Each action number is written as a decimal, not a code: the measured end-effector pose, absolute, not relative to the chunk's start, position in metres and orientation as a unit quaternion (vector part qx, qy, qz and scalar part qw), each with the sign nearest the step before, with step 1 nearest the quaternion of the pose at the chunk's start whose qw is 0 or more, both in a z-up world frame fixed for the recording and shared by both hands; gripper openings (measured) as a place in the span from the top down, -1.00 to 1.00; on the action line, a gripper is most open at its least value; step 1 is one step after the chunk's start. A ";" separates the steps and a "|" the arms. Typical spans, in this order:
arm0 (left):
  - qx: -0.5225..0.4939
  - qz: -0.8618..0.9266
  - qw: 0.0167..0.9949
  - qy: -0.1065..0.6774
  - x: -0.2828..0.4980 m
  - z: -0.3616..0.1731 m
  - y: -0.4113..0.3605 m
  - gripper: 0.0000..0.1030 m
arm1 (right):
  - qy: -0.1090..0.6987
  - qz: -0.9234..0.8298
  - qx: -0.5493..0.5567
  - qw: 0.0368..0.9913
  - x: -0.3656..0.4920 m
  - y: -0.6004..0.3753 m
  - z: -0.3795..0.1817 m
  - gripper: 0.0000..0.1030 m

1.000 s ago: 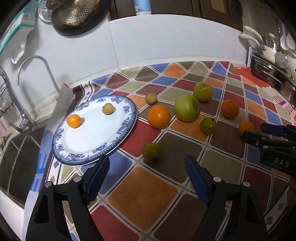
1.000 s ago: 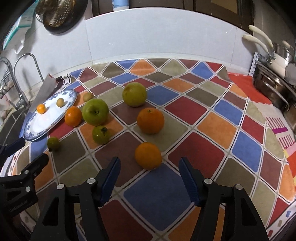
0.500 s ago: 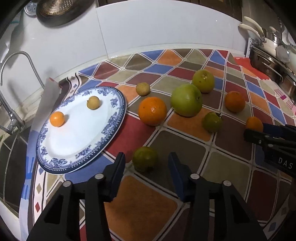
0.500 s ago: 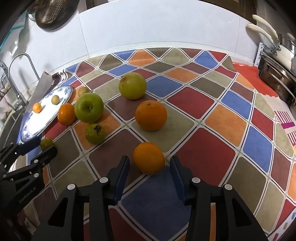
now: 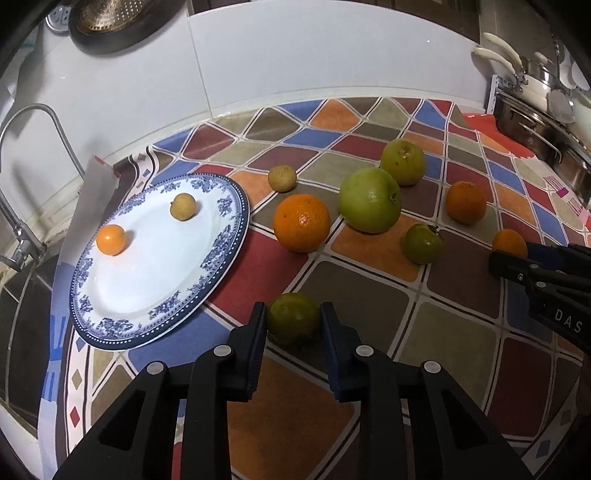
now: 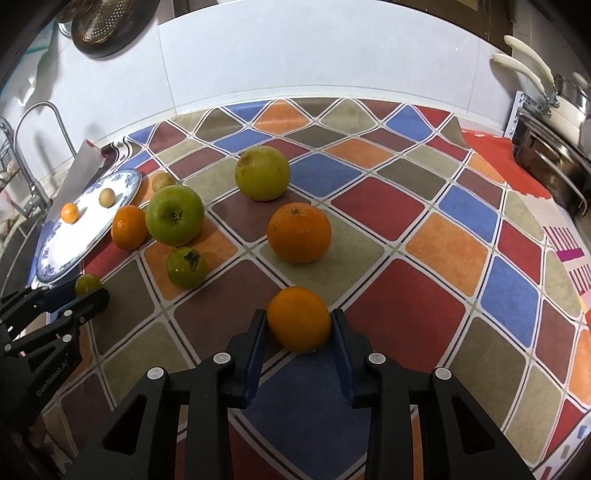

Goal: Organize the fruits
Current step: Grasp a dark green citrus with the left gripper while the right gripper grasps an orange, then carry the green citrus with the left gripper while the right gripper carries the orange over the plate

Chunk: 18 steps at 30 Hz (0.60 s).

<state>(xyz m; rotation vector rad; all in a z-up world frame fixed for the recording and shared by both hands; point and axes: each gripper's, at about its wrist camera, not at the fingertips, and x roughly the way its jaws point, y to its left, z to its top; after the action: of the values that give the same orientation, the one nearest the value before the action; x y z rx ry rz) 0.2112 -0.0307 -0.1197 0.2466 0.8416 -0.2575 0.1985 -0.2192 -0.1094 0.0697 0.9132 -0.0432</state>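
Note:
A small green citrus [image 5: 293, 326] lies on the patterned cloth just right of the blue-rimmed plate [image 5: 225, 206], and my left gripper [image 5: 293, 308] is shut on it. The plate holds a tiny orange fruit [image 5: 111, 240] and a small yellowish fruit [image 5: 182, 206]. My right gripper [image 6: 298, 314] is closing its jaws on a small orange [image 6: 298, 325], and both pads touch its sides. Loose between them lie a green apple [image 6: 174, 215], a green persimmon [image 6: 186, 267], two larger oranges [image 6: 299, 232] [image 6: 128, 227], a yellow-green fruit [image 6: 262, 177] and a small yellowish fruit [image 6: 163, 181].
A sink with a curved tap [image 5: 22, 147] borders the cloth on the left. Steel pans and a utensil rack [image 5: 535, 122] stand at the right. A white tiled wall [image 5: 295, 66] closes the back, with a colander [image 5: 110, 18] hanging on it.
Both grippers' jaws have closed from wide apart onto their fruit: the left on the green citrus, the right on the small orange. Neither fruit has left the cloth.

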 end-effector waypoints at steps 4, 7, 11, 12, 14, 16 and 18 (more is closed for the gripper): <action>0.114 -0.127 0.900 0.401 0.206 -0.112 -0.027 0.44 | 0.429 -0.016 0.023 0.903 0.192 -0.214 -0.101 0.33; 0.106 -0.128 0.905 0.392 0.202 -0.102 -0.023 0.44 | 0.423 -0.005 0.024 0.906 0.189 -0.209 -0.094 0.33; 0.097 -0.133 0.912 0.376 0.193 -0.086 -0.017 0.44 | 0.412 0.010 0.025 0.911 0.185 -0.201 -0.082 0.33; 0.094 -0.134 0.914 0.371 0.190 -0.081 -0.015 0.44 | 0.409 0.015 0.026 0.912 0.184 -0.198 -0.079 0.33; 0.091 -0.135 0.918 0.363 0.187 -0.074 -0.011 0.44 | 0.401 0.024 0.026 0.915 0.183 -0.193 -0.072 0.33; 0.089 -0.134 0.921 0.355 0.184 -0.067 -0.008 0.44 | 0.393 0.033 0.025 0.919 0.181 -0.188 -0.064 0.33; 0.084 -0.131 0.925 0.346 0.182 -0.060 -0.003 0.44 | 0.384 0.043 0.023 0.922 0.179 -0.182 -0.056 0.33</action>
<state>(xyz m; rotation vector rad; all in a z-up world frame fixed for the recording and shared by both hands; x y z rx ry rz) 0.1816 -0.0026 -0.0600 0.1732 0.7098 -0.2695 0.1793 -0.1820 -0.0565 0.0473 0.7891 0.0889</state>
